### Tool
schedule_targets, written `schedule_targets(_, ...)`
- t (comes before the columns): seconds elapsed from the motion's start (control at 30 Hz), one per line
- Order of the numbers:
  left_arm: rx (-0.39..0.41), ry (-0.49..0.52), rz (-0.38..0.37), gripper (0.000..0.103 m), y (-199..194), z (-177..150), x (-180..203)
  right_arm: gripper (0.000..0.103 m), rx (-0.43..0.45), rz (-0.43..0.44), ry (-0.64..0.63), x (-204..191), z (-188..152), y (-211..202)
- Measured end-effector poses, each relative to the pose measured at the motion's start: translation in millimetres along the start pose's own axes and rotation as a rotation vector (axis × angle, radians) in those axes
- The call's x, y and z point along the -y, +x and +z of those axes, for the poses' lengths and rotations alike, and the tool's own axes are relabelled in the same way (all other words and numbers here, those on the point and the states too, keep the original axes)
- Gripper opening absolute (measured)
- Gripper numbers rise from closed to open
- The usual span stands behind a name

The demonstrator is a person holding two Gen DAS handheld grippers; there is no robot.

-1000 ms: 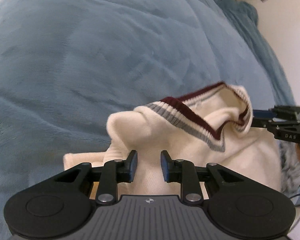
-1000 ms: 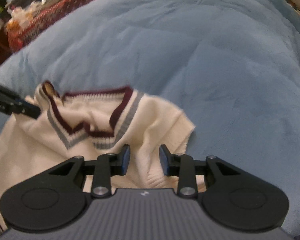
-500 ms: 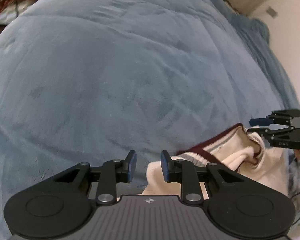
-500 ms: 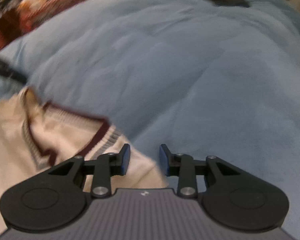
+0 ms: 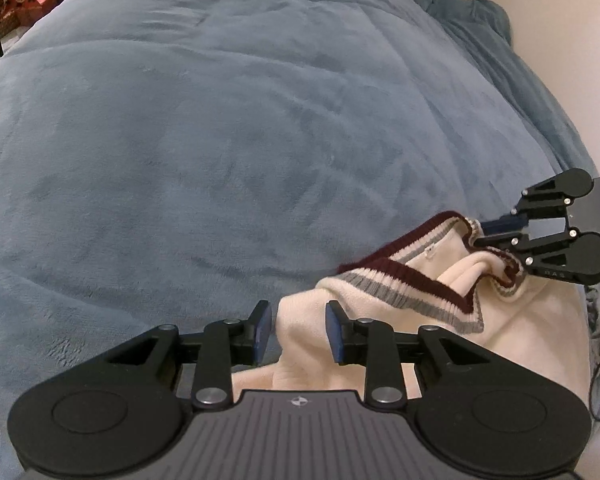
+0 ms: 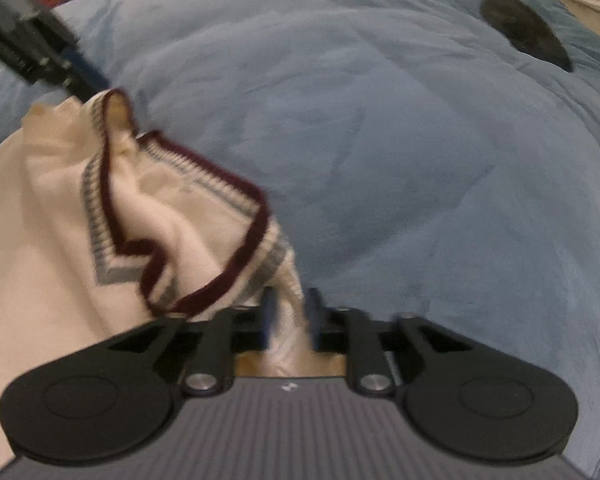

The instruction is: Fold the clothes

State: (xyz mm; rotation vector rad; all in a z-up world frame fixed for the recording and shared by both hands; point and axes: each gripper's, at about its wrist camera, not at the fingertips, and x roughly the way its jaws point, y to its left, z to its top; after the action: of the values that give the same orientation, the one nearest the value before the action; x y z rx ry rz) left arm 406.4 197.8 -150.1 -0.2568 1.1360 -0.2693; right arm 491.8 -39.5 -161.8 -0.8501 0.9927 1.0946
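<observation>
A cream knit sweater (image 5: 520, 340) with a maroon and grey V-neck collar (image 5: 420, 284) lies bunched on a blue blanket (image 5: 220, 140). My left gripper (image 5: 298, 330) straddles a raised fold of its cream fabric. Its jaws are opening and the left pad stands just clear of the fold. My right gripper (image 6: 291, 320) is closing its jaws on a thin bunch of the sweater (image 6: 40, 260) beside the collar (image 6: 220, 292), and the pads pinch it. The left wrist view shows the right gripper (image 5: 486, 234) at the collar's far end.
The blue blanket (image 6: 420, 160) covers the whole bed. A dark round object (image 6: 524, 32) lies at its far end. Red patterned boxes (image 5: 8, 4) stand beyond the left edge, a pale wall (image 5: 572, 60) runs along the right. The left gripper (image 6: 88, 80) shows blurred at upper left.
The right gripper rolled, dropped to the sweater and closed its jaws on fabric by the collar. The left wrist view swung off the sweater, then a cream fold came between the left fingers.
</observation>
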Motion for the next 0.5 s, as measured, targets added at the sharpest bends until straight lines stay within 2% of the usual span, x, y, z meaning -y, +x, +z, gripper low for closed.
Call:
schedule_targets(0.1,-0.006,0.023,0.004,0.030,-1.1,-3.4,2.5,0.007,0.017,-0.062,-0.014,-5.2,0.2,-9.3)
schedule_targets(0.17,-0.006,0.033,-0.001,0.030,-1.6,-3.6,3.3,0.006,0.048,-0.133,-0.002,-0.2,1.0,-17.6)
schedule_targets(0.33,-0.005,0.038,-0.007,0.033,3.4,4.0,2.7,0.006,0.118,-0.346,0.161,44.0,2.4,-35.4)
schedule_targets(0.4,0.000,0.031,-0.018,0.033,6.5,7.8,3.7,0.006,0.122,-0.387,0.219,55.7,0.7,-38.7)
schedule_targets(0.5,0.011,0.042,-0.025,0.033,9.4,13.7,9.4,0.007,0.116,-0.382,0.254,58.4,-4.9,-39.7)
